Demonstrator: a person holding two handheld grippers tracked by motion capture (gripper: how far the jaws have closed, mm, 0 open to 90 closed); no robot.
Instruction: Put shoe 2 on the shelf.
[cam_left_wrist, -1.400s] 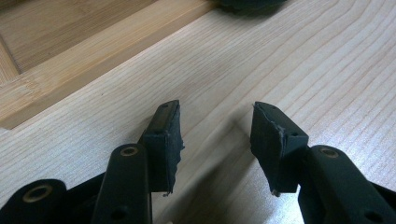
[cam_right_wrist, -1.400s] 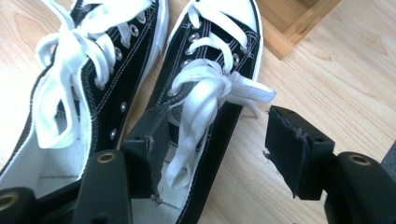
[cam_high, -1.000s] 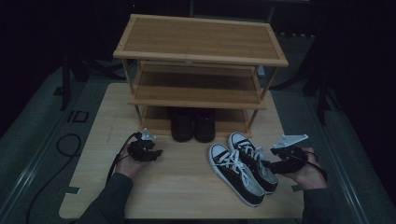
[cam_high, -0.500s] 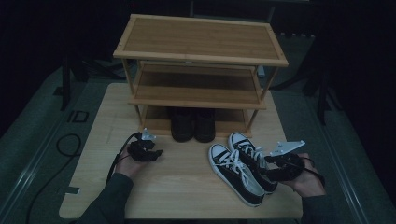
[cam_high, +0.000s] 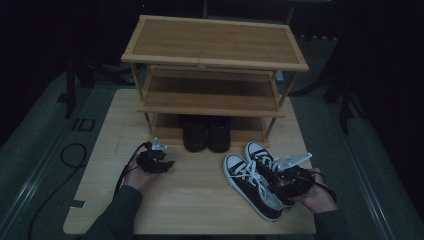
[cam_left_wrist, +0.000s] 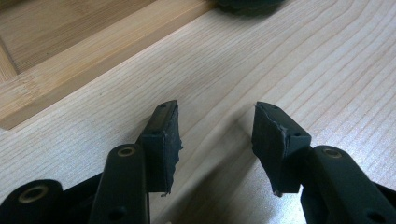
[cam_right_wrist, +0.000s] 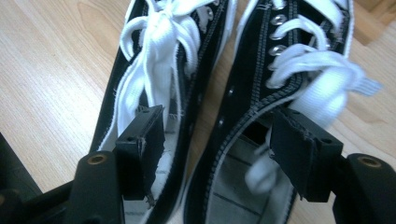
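Pale wooden worktop carrying, at its far half, a three-tier bamboo shoe rack with slatted shelves; the two upper shelves are bare. On the lowest tier stands a pair of black ankle boots, toes toward the person. In front of the rack, at the right of the high view, lies a pair of black canvas sneakers with white laces and white toe caps, side by side and touching, toes pointing toward the rack, heels toward the near edge. The right gripper, held in the person's right hand, is at the heel end of the sneakers: its jaws stand spread, having just been opening, with one jaw inside the collar of each sneaker so that the two adjoining inner walls lie between them; the pads do not press on the canvas. The left gripper, held in the left hand near the rack's front left leg, hovers over bare worktop, well apart from the sneakers, its jaws spread with nothing between them.
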